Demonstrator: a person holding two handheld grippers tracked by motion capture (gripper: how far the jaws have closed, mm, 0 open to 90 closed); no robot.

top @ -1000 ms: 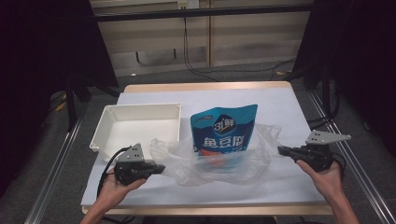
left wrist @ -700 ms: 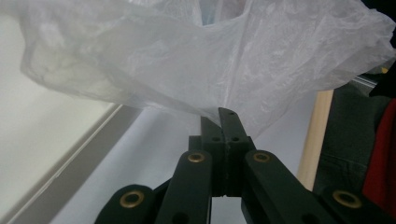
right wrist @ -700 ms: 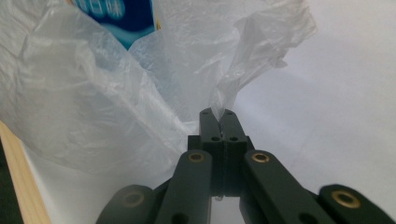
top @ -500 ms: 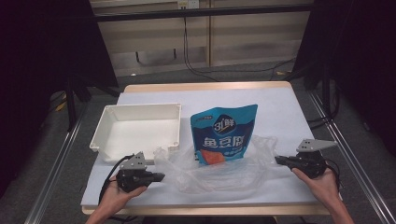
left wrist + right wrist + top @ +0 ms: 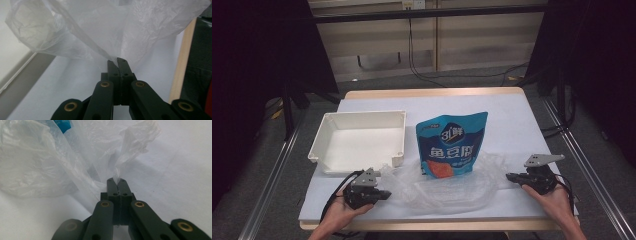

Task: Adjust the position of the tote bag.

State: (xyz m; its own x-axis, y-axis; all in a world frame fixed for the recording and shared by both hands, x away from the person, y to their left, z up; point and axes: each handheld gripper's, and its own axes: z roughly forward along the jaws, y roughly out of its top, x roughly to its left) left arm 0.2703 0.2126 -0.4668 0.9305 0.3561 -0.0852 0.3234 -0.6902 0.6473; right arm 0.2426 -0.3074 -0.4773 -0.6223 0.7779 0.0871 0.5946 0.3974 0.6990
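High view: the left gripper (image 5: pixel 384 194) and the right gripper (image 5: pixel 511 176) sit low over the near part of the table (image 5: pixel 532 125), pointing at each other, with a clear plastic bag (image 5: pixel 452 187) stretched between them. In the left gripper view the left gripper (image 5: pixel 117 60) has its jaws pressed together on a fold of the bag (image 5: pixel 105 27); film fans up and away from the tips. In the right gripper view the right gripper (image 5: pixel 116 180) likewise pinches a twisted edge of the bag (image 5: pixel 37 165) between shut jaws.

Beyond the bag, roughly midway between the grippers, a blue pouch (image 5: pixel 453 142) stands upright, its lower edge behind the crumpled film. A white tray (image 5: pixel 319 142) lies just beyond the left gripper, its near corner close to the bag; whether they touch I cannot tell. The pouch and the tray stand close together but apart.

A blue corner of the pouch (image 5: pixel 62 125) is cut off at the top of the right gripper view and seen partly through the film. The bag's folds blur together in the high view, so its mouth is hard to make out. A pale slab at the left edge of the left gripper view may be the tray, too cropped to be sure. The person's forearms are cut off at the bottom edge.
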